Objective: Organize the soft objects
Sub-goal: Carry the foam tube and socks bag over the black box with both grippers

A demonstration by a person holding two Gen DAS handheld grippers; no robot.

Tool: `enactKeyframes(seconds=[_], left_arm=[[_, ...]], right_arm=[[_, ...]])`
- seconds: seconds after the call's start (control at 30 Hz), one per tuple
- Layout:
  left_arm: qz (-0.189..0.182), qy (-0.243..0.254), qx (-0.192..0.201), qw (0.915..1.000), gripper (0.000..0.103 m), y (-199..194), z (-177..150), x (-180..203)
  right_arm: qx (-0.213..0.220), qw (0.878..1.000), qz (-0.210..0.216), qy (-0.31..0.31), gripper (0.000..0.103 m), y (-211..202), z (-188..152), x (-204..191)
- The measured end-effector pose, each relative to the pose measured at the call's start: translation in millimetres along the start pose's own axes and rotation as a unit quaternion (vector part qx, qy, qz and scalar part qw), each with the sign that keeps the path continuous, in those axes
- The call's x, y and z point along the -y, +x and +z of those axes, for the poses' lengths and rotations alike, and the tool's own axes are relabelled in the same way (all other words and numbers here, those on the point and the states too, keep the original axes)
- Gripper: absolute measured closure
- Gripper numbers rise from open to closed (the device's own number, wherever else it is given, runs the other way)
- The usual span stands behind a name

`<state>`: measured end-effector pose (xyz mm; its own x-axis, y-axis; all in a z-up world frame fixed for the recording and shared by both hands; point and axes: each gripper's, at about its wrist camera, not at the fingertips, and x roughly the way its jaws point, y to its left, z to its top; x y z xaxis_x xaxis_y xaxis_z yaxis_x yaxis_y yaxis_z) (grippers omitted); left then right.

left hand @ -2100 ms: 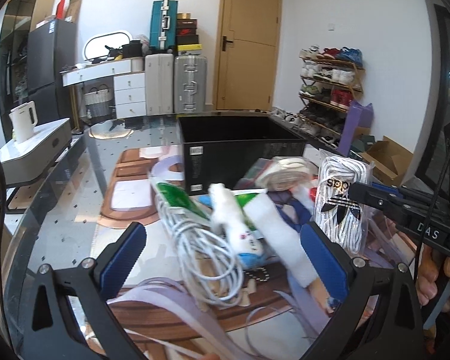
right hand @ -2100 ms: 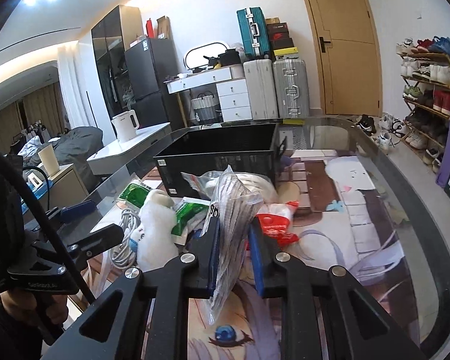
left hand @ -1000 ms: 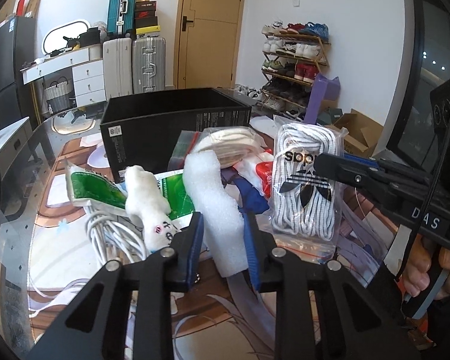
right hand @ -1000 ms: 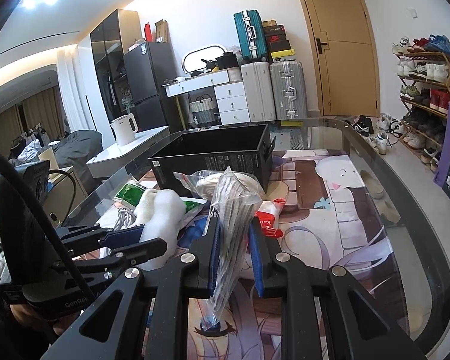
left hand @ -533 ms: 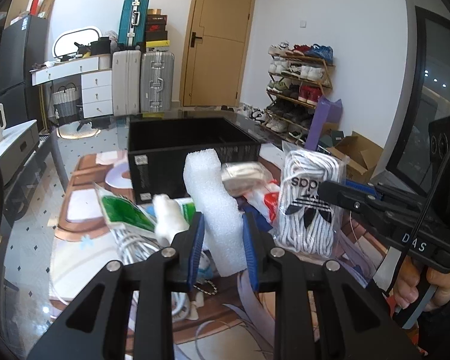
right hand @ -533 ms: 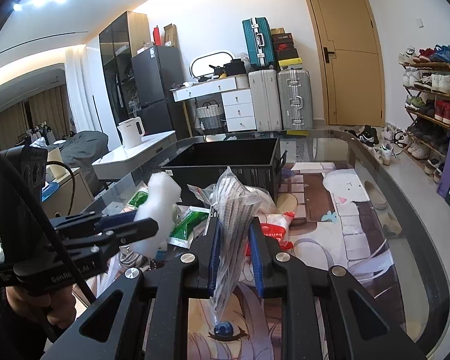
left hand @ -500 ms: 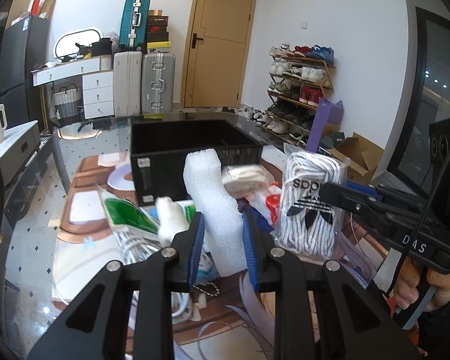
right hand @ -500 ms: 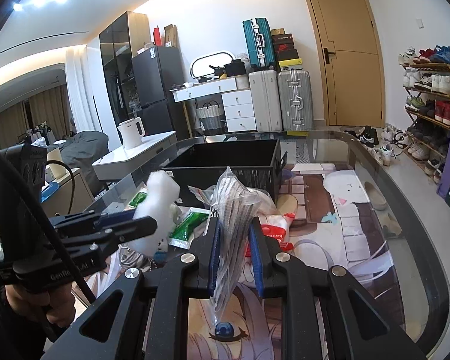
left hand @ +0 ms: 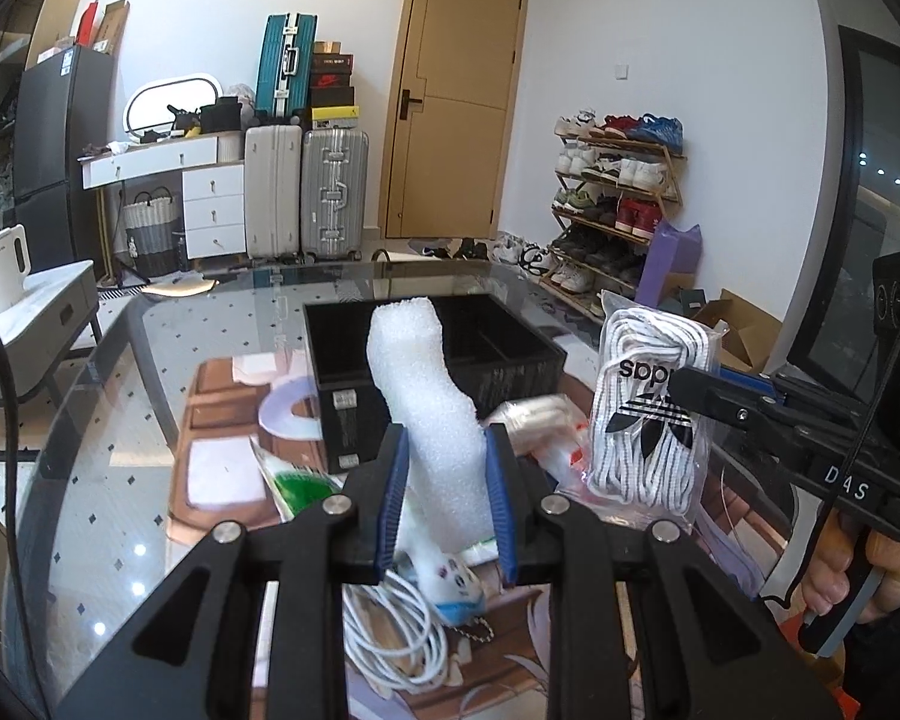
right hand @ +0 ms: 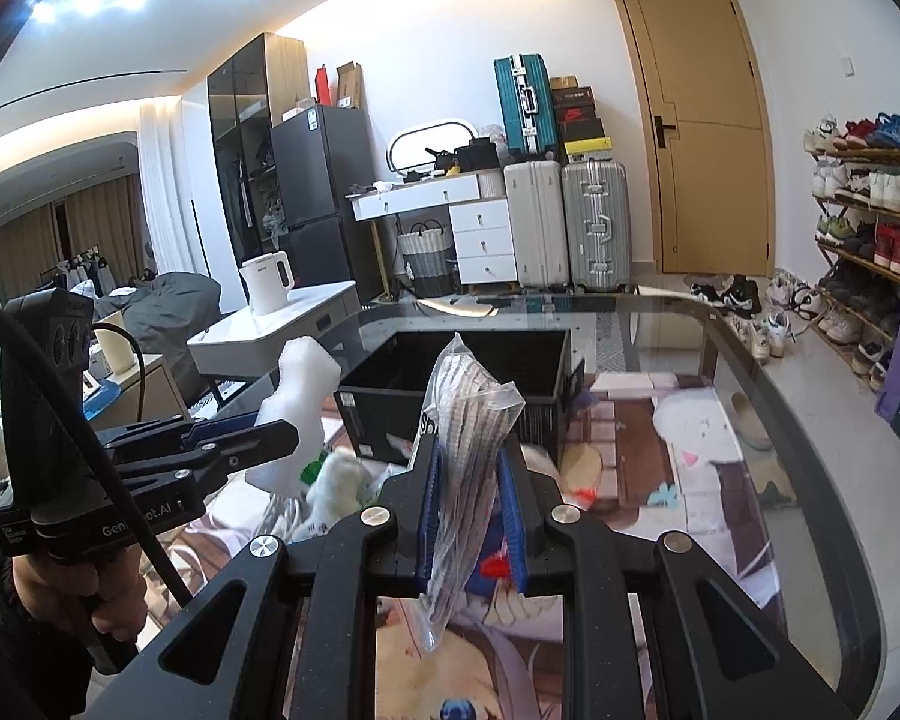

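White foam piece (left hand: 427, 396) is pinched upright in left gripper (left hand: 444, 504), raised above the clutter, in front of black box (left hand: 513, 360); bagged white laces (right hand: 468, 450) clamped in right gripper (right hand: 471, 516), also off the table. Step, I'd say: carry w/ both hands; next needs each load over the box opening, then let go. Glass table (right hand: 822, 480) w/ printed mat; suitcases, shoe rack behind.

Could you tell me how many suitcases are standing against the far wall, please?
3: a teal suitcase standing highest, a white suitcase and a silver suitcase side by side on the floor. More may be hidden behind them.
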<state>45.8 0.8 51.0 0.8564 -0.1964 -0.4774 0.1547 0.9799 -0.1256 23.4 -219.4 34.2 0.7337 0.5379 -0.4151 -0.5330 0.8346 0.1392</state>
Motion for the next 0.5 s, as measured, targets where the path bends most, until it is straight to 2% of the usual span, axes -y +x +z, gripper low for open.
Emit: enactKeyframes(seconds=[0.5], left_arm=[[-0.001,0.005,0.03,0.9995,0.079,6,42,-16]], right_arm=[[0.039,0.999,-0.008,-0.03,0.085,14,56,5]])
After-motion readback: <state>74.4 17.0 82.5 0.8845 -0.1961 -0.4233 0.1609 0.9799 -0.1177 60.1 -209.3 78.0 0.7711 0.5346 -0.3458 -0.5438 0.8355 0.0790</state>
